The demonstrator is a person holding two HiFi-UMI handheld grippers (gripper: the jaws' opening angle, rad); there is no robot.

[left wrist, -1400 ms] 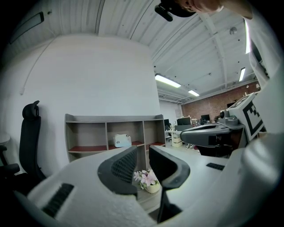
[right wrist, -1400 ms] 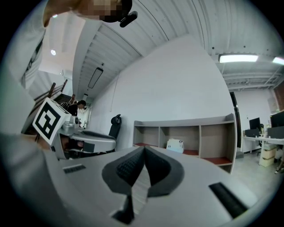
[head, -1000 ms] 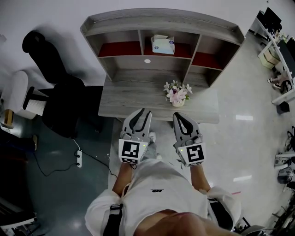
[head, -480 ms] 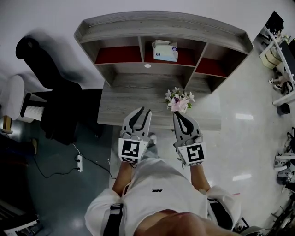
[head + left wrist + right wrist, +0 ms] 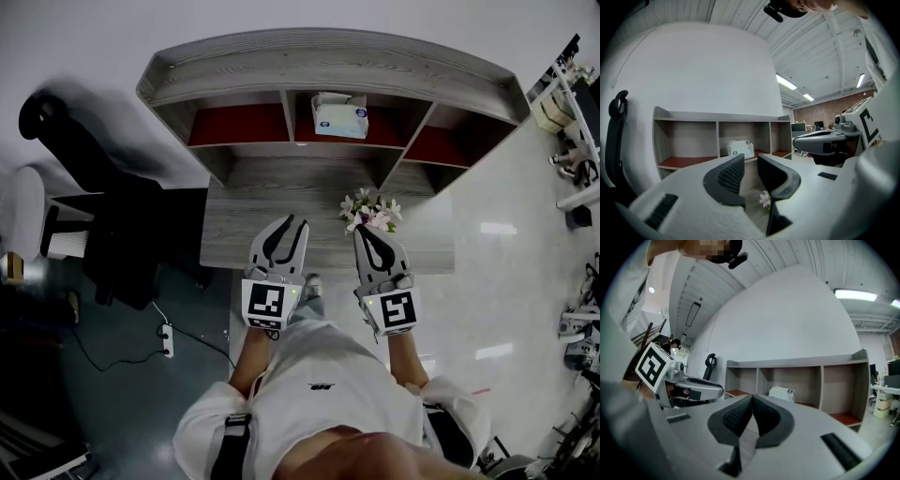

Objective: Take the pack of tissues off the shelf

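The pack of tissues (image 5: 339,115) is a pale box in the middle compartment of the grey shelf unit (image 5: 328,62), which has red shelf boards. It also shows in the left gripper view (image 5: 739,148) and in the right gripper view (image 5: 781,393). Both grippers hover side by side over the desk's near edge, well short of the shelf. My left gripper (image 5: 291,225) stands open by a narrow gap and holds nothing (image 5: 751,161). My right gripper (image 5: 364,234) is shut with its tips touching and nothing between them (image 5: 752,399).
A small pot of pink and white flowers (image 5: 370,212) stands on the grey desk (image 5: 272,202), just ahead of the right gripper. A black office chair (image 5: 103,202) is at the left, beside a power strip (image 5: 167,340) on the floor. More desks are far right.
The view has drawn closer to the desk: shelf and flowers look larger and sit lower. Both grippers keep their pose in front of the body.
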